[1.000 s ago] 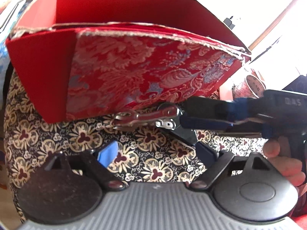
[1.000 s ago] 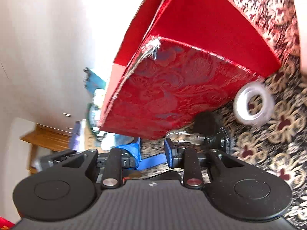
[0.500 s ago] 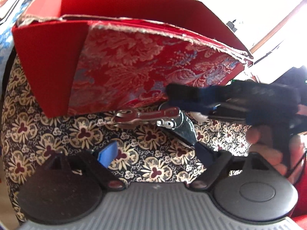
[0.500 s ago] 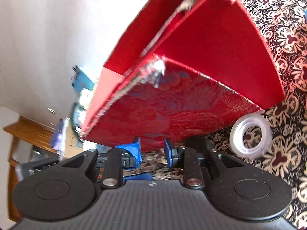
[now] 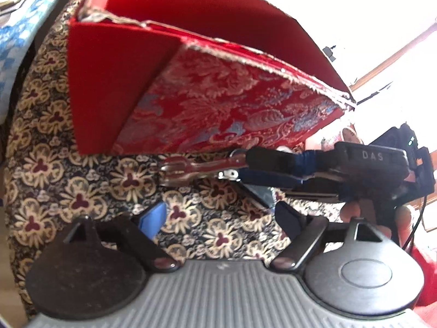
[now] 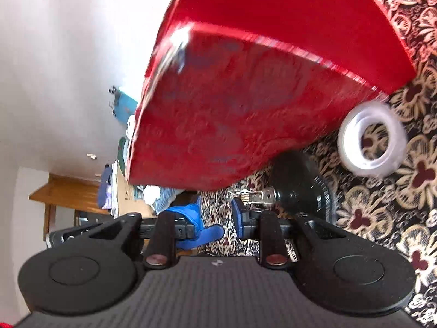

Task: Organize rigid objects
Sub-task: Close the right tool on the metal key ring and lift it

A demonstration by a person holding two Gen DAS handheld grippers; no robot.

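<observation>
A red brocade box (image 5: pixel 218 104) stands open on the flower-patterned cloth (image 5: pixel 82 191); it fills the right wrist view (image 6: pixel 245 95) too. A metal tool (image 5: pixel 196 168) lies on the cloth at the box's front foot. My right gripper (image 5: pixel 245 168) reaches in from the right, its fingers either side of the tool's near end; in its own view (image 6: pixel 217 211) the jaws stand apart with the metal end (image 6: pixel 256 195) by the right pad. My left gripper (image 5: pixel 218 216) is open and empty just before the tool.
A clear tape roll (image 6: pixel 371 139) lies on the cloth right of the box. A black round object (image 6: pixel 300 183) sits by the box's foot. Blue checked fabric (image 5: pixel 16 41) lies at far left. Furniture and clutter stand beyond the table edge.
My right gripper lifted off the tool, then came back down with its fingers around the tool's right end. The left wrist view shifted right and closer to the box.
</observation>
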